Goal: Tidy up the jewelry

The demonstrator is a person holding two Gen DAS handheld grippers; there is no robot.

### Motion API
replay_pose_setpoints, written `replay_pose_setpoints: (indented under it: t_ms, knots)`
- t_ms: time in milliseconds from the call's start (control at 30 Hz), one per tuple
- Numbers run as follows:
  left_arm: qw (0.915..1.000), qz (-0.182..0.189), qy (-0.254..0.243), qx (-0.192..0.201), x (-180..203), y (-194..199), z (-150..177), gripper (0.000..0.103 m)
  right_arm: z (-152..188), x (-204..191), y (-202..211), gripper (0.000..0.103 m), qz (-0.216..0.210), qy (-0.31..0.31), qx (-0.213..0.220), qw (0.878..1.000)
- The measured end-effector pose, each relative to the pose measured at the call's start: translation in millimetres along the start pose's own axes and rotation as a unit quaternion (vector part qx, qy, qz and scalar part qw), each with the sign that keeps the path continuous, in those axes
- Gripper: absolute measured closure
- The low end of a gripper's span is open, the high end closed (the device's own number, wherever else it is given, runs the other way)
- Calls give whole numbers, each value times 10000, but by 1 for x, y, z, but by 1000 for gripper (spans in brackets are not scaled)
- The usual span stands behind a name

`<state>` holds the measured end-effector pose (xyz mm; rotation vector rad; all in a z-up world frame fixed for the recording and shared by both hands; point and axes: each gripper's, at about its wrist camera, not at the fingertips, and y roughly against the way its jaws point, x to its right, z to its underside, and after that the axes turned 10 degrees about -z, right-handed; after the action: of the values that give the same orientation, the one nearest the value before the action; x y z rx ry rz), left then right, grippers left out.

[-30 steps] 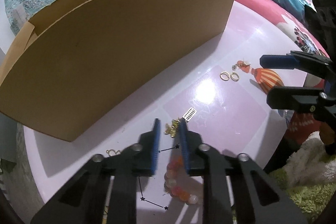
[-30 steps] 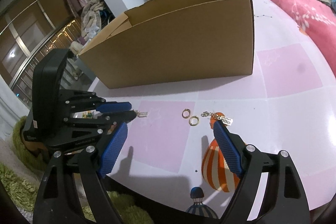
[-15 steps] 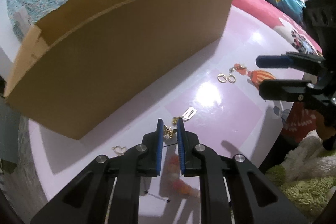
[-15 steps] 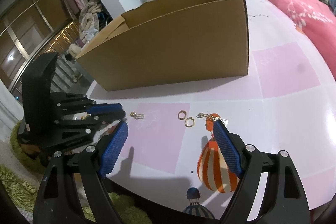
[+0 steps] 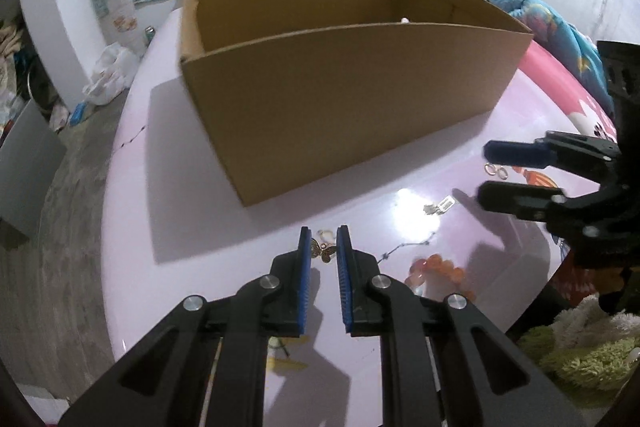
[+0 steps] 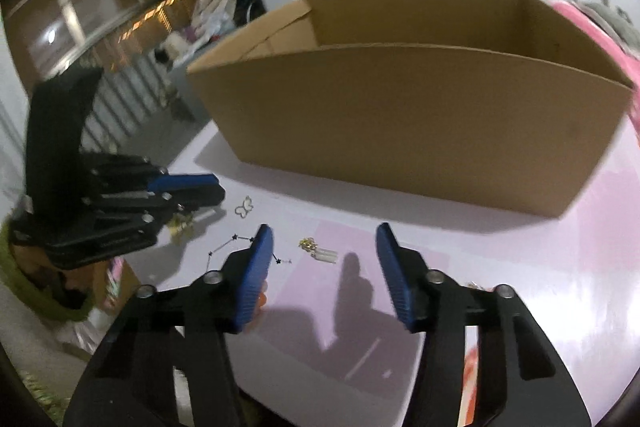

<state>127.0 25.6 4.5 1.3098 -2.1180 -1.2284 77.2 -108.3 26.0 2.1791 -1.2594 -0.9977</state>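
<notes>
Just in front of the cardboard box [image 5: 352, 99], nearest the left wrist camera, the left gripper [image 5: 324, 247] has its blue pads clenched on a gold butterfly charm [image 5: 323, 251], which hangs between the fingertips above the pink table [image 5: 160, 211]. To the right of that gripper lies an orange bead bracelet [image 5: 438, 267] beside a thin dark chain with stars [image 5: 404, 247]. Farther toward the box a small outline butterfly piece [image 6: 244, 206] rests on the table, near the box's front wall. In the right wrist view the right gripper [image 6: 325, 247] hangs over the table short of the box, its jaws just narrowing yet apart, grasping nothing – a gold earring with a white tag [image 6: 320, 251] lies on the table between them. Two gold rings [image 5: 494, 169] lie right of the box's front corner. Inside the box, only a small white bit [image 5: 405, 20] shows at the rim – I cannot tell what.
</notes>
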Motion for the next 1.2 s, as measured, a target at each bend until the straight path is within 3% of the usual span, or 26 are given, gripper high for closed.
replay_pose_setpoints:
  t_ms: [433,600,933,1067,1200]
  knots:
    - [9996,115,242,80,-10,-3,6,91,-2,-23,-42,94,426,1222,-907,9874]
    - [9995,127,266,122,-12,-1,8,91,-3,-28,-38,102,475,1393,-926,9848]
    - [9978,147,342,547,-13,30,0,91,-32,-3,41,102,183,404,116,9989]
    - [9931,343,375,1056,-16,64,-19,91,-54,-5,82,103,171,458,731,9961]
    - [9825,672,220,1724,-16,92,-54,91,-86,-1,105,102,36,580,1265,9903]
